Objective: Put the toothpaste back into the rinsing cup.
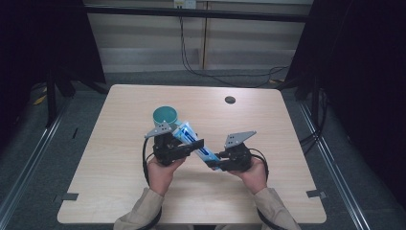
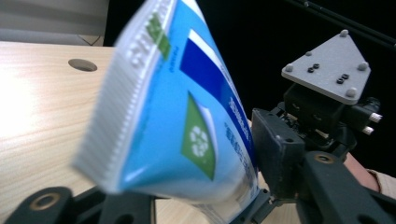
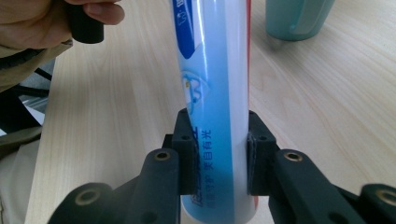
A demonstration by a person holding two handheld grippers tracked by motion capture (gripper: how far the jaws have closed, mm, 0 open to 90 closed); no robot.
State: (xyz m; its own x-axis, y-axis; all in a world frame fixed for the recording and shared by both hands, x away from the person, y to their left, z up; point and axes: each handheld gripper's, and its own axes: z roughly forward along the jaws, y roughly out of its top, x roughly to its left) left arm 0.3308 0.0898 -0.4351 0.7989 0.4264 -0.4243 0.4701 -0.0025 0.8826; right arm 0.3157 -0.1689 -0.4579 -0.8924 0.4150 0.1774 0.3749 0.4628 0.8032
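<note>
A pale wood-grain surface (image 1: pixel 119 191) with rounded corners and a round dark hole (image 1: pixel 230 100) near its far edge, at about one o'clock from centre, stands on grey carpet in a room hung with black curtains; dark cables (image 1: pixel 230 72) trail along the beige wall panels at twelve o'clock. Just off centre, a person in tan sleeves holds a blue-and-white toothpaste tube (image 1: pixel 194 142) above the surface between two black claws. The right claw (image 1: pixel 215 162), at five o'clock from centre, is clenched on the round, glossy cap end of the tube, its flat pads pressing both sides in the right gripper view. The left claw (image 1: pixel 191 143), at nine o'clock of the right, sits around the flattened tail of the tube; whether its pads actually press on the tube is hard to tell, since the tube blurs and covers the lower pad in the left gripper view. The ribbed, crimped end seam and a green leaf-shaped mark on the tube are clear there, but the printed lettering is too soft to read. A teal cup (image 1: pixel 165 115), smooth and round, stands on the surface at eleven o'clock from the tube, partly hidden behind the left claw's grey three-cornered plate.
</note>
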